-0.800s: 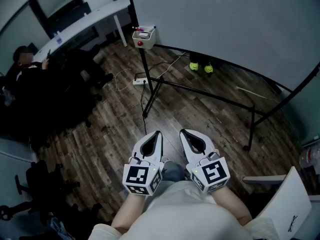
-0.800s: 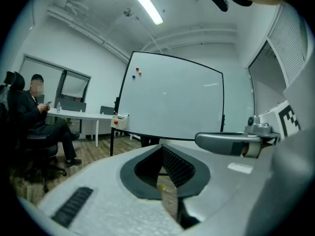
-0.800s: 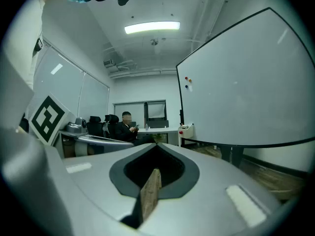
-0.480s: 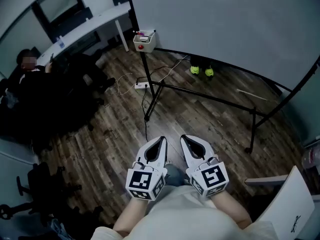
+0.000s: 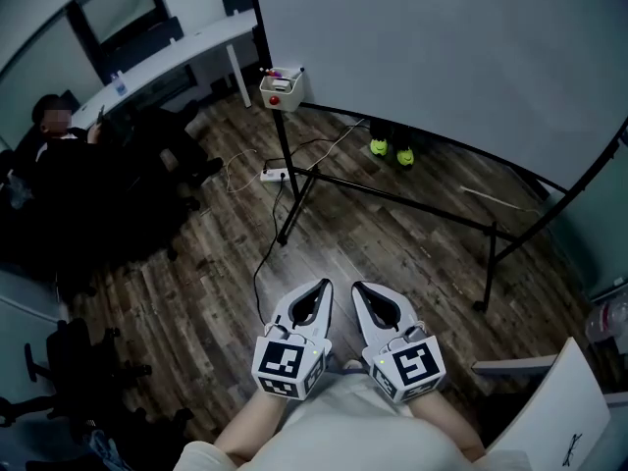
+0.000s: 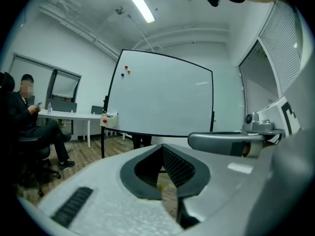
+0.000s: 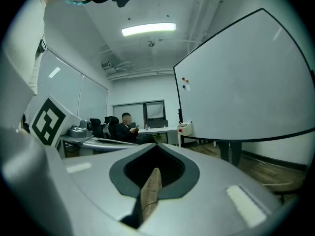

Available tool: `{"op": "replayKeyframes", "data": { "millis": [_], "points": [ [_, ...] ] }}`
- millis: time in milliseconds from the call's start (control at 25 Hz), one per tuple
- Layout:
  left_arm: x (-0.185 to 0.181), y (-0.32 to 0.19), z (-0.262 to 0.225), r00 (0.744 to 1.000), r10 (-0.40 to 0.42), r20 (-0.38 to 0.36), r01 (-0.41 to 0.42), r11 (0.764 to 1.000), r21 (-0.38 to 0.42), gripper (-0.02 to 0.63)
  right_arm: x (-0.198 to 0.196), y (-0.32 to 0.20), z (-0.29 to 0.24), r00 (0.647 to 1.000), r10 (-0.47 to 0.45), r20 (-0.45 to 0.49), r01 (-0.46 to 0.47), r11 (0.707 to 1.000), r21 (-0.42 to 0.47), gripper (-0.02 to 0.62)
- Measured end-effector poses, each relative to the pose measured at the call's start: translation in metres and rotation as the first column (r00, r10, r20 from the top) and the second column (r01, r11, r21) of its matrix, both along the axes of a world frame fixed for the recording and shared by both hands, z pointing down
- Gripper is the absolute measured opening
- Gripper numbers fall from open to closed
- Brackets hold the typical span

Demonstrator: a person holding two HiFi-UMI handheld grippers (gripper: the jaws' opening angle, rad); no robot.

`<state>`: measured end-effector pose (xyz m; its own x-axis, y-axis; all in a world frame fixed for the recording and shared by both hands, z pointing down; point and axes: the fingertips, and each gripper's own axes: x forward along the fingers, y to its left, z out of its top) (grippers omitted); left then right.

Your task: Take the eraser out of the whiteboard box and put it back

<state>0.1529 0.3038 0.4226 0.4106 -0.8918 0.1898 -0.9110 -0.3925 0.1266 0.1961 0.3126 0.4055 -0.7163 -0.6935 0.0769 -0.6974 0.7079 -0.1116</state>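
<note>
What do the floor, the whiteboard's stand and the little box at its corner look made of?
The floor looks like wood or wood-look laminate: brown planks with grain and seams, fairly matte. The stand is probably metal tube painted black, going by its thin straight bars. The box is likely plastic, with smooth off-white walls and a red round part in front, though it is too small to be sure.

Office room. Floor point(image 5: 392, 234): dark wood-look planks. Walls: white. Whiteboard point(image 5: 442, 47): large, on a black tube stand point(image 5: 392, 196). White desk point(image 5: 177, 47) by the far wall, dark screen point(image 5: 113, 3) above. Black office chairs point(image 5: 69, 356); person point(image 5: 59, 155) in dark clothes seated at the desk. Ceiling strip light point(image 7: 148, 29), lit. White power strip point(image 5: 275, 174) with cable on the floor
</note>
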Motion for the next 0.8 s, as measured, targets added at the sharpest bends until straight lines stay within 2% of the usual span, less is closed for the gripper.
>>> {"op": "replayKeyframes", "data": {
  "millis": [200,560,800],
  "points": [
    [-0.009,-0.011,-0.006,1.000,-0.023,-0.013,0.023,1.000,0.001,0.006,-0.016,-0.012,-0.004,1.000,-0.028,-0.003,0.028,1.000,0.009,0.005],
    [-0.053,-0.043,-0.003,0.997,-0.079,-0.014,0.079,0.997,-0.016,0.006,-0.063,-0.051,-0.008,0.997,-0.075,0.004,0.075,0.997,0.015,0.005],
    [-0.073,-0.076,-0.001,0.997,-0.076,-0.013,0.076,0.997,-0.032,0.006,-0.082,-0.085,-0.009,0.996,-0.085,-0.010,0.085,0.996,0.009,0.005]
  ]
}}
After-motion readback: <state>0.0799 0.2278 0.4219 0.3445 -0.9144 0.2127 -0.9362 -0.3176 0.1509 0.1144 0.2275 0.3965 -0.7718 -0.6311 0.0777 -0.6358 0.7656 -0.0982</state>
